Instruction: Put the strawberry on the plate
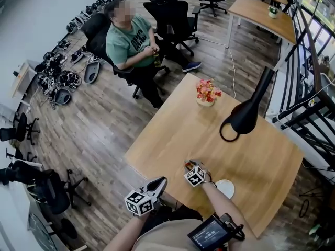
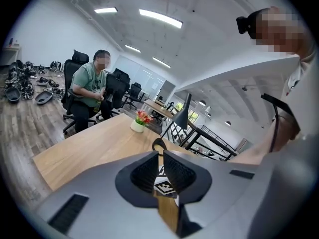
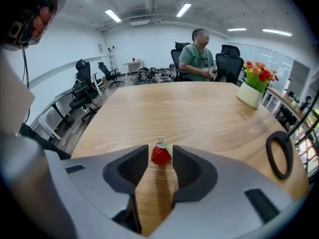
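Right gripper (image 3: 160,148): jaws stand apart with the strawberry (image 3: 160,155) between their tips, the fruit resting on the wooden table (image 3: 199,113) with its leaf end pointing away; a thin gap shows beside it, so the pads flank it and do not clamp it. Left gripper (image 2: 160,153): jaws drawn almost together, only a narrow slit between them, nothing held. In the head view the right gripper (image 1: 191,165) sits over the table's near edge, and the white plate (image 1: 227,188) lies just beside it at about 4 o'clock, with no strawberry on it. The left gripper (image 1: 160,183) hangs off the table edge at about 8 o'clock from the right one. Farther out, a flower pot (image 1: 207,93) stands at 12 o'clock, a black lamp (image 1: 246,114) at about 1 o'clock, and a seated person (image 1: 131,41) beyond the table at 11 o'clock.
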Motion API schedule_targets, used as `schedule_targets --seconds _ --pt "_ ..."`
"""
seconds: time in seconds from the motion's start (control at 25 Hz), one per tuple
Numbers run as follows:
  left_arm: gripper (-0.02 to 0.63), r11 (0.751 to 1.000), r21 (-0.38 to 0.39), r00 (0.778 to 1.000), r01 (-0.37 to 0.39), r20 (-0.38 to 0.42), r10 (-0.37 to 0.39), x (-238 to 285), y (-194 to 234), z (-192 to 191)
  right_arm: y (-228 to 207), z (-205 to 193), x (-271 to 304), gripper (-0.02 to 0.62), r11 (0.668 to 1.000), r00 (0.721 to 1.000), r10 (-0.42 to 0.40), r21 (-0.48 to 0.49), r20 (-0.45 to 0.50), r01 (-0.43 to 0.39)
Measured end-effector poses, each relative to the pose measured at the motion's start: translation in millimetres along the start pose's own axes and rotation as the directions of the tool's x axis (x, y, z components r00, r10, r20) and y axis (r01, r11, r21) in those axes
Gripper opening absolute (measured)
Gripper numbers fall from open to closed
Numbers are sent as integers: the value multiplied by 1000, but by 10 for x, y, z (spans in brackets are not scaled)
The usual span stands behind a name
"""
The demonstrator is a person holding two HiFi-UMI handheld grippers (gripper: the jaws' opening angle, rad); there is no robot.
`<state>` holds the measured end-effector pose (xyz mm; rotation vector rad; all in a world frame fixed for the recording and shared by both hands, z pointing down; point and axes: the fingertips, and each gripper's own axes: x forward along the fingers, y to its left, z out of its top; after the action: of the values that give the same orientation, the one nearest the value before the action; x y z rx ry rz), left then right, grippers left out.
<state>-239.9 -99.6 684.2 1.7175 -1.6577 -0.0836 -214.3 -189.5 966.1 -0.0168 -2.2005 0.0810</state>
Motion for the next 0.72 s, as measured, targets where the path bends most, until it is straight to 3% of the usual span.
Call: schedule_targets --seconds 0.36,0.72 --pt "11 1000 -13 1000 -27 -8 27 -100 106 -14 106 -78 310 135 994 997 -11 -106 -81 2" --pt "11 1000 -9 1000 -23 -12 23 -121 138 12 94 -20 143 135 999 999 -31 -27 -19 30"
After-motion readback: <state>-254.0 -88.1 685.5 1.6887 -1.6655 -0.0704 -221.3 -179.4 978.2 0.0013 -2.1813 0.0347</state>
